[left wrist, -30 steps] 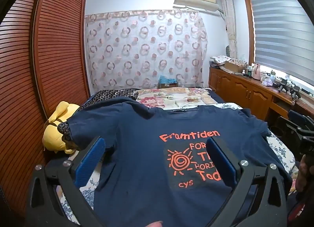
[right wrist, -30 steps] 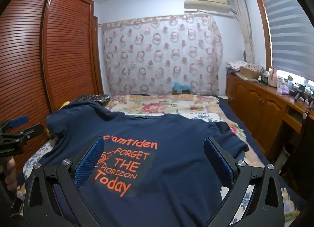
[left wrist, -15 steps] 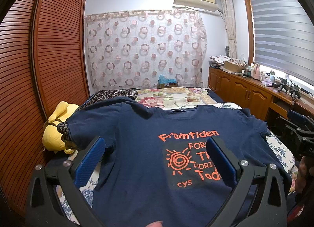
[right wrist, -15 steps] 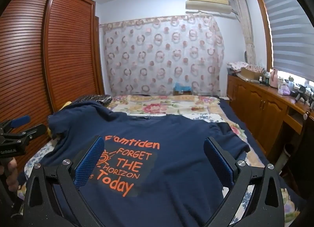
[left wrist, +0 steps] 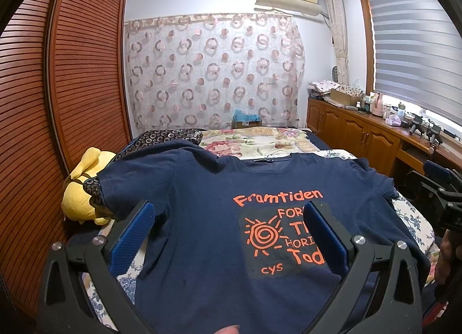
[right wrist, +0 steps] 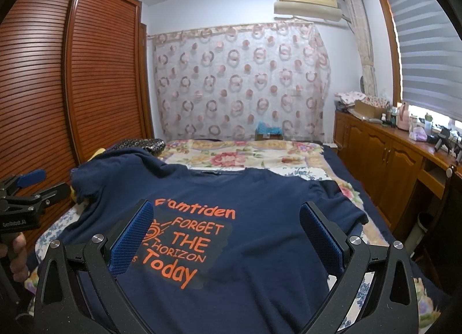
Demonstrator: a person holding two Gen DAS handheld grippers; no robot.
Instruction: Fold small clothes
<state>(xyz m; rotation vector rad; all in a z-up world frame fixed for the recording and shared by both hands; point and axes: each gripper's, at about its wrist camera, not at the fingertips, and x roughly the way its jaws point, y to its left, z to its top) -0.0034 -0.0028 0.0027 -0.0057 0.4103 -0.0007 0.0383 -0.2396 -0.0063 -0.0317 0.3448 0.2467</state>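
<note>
A navy T-shirt (left wrist: 202, 212) with orange lettering lies spread face up on the bed, collar at the far end, and shows too in the right wrist view as the T-shirt (right wrist: 260, 218). My left gripper (left wrist: 228, 218) hovers open above its left half, blue pads wide apart, nothing between them. My right gripper (right wrist: 226, 218) hovers open above the print and the right half, also holding nothing. The right gripper (left wrist: 439, 189) shows at the right edge of the left wrist view; the left gripper (right wrist: 26, 186) shows at the left edge of the right wrist view.
The floral bed (right wrist: 260, 155) stretches back to a patterned curtain. A yellow plush toy (left wrist: 80, 189) and a dark patterned pillow (left wrist: 167, 137) lie by the shirt's left sleeve. A slatted wardrobe (left wrist: 57, 103) stands left; wooden cabinets (right wrist: 389, 155) run along the right.
The right wrist view has tilted up slightly, so the shirt sits a little lower in it. The shirt has not moved and both grippers stay open.
</note>
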